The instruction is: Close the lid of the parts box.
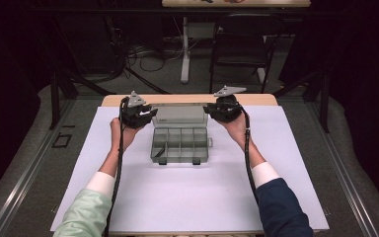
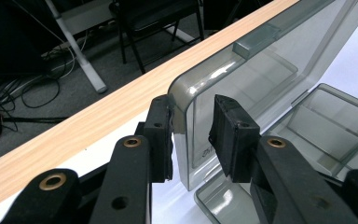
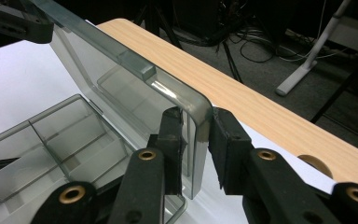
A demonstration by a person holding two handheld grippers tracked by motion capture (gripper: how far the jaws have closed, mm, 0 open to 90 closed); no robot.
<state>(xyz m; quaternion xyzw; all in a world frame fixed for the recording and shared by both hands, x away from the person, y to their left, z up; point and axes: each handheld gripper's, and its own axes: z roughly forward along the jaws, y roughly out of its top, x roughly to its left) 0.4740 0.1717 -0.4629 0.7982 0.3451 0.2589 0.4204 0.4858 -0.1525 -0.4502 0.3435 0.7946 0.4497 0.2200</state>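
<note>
Lid of the clear organizer box stands raised, leaning back from its hinge toward the wooden table edge, so the opening looks largely done. Relative to that box, which sits on the white sheet in mid-table, the left gripper is at the lid's left top corner and the right gripper at its right top corner. In the left gripper view the jaws straddle the lid's corner wall: one pad touches its outer face, the other stands just off the inner face, so this is a loose bracket, not a pinch. In the right gripper view the jaws close on the lid's other corner, both pads at the plastic, seemingly gripping it. The compartments lie exposed, one holding a small dark piece. What seems left is to ease the lid fully back and let go of both corners
</note>
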